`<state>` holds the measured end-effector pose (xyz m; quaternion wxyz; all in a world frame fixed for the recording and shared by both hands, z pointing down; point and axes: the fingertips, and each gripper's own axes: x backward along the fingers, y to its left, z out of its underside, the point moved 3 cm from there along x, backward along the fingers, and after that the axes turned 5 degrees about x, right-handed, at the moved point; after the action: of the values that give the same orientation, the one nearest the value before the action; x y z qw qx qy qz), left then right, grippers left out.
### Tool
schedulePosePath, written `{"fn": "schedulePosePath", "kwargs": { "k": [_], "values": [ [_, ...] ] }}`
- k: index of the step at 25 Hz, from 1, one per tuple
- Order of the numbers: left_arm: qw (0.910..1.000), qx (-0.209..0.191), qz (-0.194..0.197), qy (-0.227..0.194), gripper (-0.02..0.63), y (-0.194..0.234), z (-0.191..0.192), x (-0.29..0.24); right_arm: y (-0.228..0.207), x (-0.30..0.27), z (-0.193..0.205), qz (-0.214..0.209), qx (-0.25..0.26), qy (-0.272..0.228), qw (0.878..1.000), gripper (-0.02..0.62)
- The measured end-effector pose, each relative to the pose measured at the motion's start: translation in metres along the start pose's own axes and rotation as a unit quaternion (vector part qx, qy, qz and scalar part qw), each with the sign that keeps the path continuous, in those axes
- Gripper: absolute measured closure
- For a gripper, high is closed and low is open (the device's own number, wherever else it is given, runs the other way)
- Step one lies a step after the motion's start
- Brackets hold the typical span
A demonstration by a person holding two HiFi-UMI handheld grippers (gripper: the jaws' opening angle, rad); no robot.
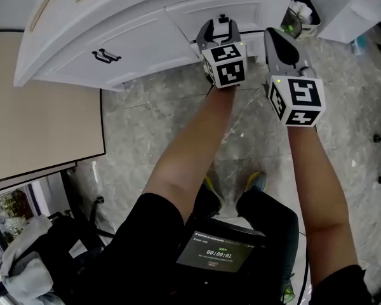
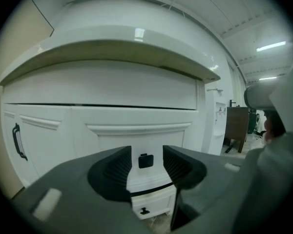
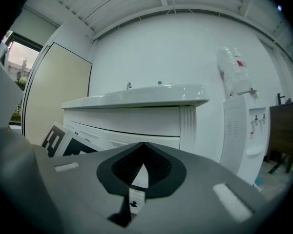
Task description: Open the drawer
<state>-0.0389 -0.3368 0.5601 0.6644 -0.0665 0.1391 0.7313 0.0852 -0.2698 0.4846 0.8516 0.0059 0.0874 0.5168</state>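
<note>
Left tongs (image 2: 147, 168) hovering open, gripping nothing, jaws framing small black square knob (image 2: 145, 161) | white panelled drawer (image 2: 136, 139) sitting closed under white counter (image 2: 112, 48) front edge | right tongs (image 3: 139, 167) hanging pinched together, empty.

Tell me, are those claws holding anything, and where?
Nothing is held. The left gripper is open, its fingers framing the drawer's black handle without clamping it; the right gripper is shut, empty.
</note>
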Motion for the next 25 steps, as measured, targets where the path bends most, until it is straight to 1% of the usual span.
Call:
{"fn": "schedulePosePath", "kwargs": {
  "k": [3, 5, 8, 11, 15, 17, 18, 22, 25],
  "values": [
    [0.9999, 0.004, -0.001, -0.013, 0.411, -0.001, 0.011, -0.023, -0.002, -0.024, 0.026, -0.001, 0.003, -0.001, 1.0, 0.571],
    [0.9999, 0.003, -0.003, -0.014, 0.411, -0.001, 0.017, -0.034, -0.004, -0.033, 0.039, 0.002, 0.001, 0.0, 1.0, 0.571],
    [0.9999, 0.005, -0.013, -0.008, 0.41, 0.004, 0.024, -0.047, -0.007, -0.044, 0.051, 0.006, 0.0, 0.002, 1.0, 0.571],
    [0.9996, 0.005, -0.02, -0.018, 0.41, 0.004, 0.026, -0.05, -0.011, -0.055, 0.06, 0.004, 0.003, 0.005, 1.0, 0.571],
    [0.9993, 0.008, -0.026, -0.026, 0.411, 0.006, 0.026, -0.05, -0.019, -0.072, 0.068, 0.006, 0.002, 0.008, 1.0, 0.571],
    [0.9992, 0.003, -0.029, -0.028, 0.411, 0.007, 0.027, -0.05, -0.022, -0.077, 0.07, 0.007, -0.001, 0.009, 1.0, 0.571],
    [0.9991, -0.001, -0.031, -0.03, 0.428, 0.007, 0.027, -0.05, -0.023, -0.08, 0.071, 0.007, -0.002, 0.01, 1.0, 0.571],
    [0.9984, -0.005, -0.046, -0.031, 0.426, 0.007, 0.026, -0.052, -0.024, -0.088, 0.073, 0.003, -0.005, 0.012, 1.0, 0.571],
    [0.9982, -0.016, -0.053, -0.025, 0.43, 0.005, 0.027, -0.053, -0.024, -0.091, 0.075, 0.003, -0.006, 0.013, 1.0, 0.571]
  ]
}}
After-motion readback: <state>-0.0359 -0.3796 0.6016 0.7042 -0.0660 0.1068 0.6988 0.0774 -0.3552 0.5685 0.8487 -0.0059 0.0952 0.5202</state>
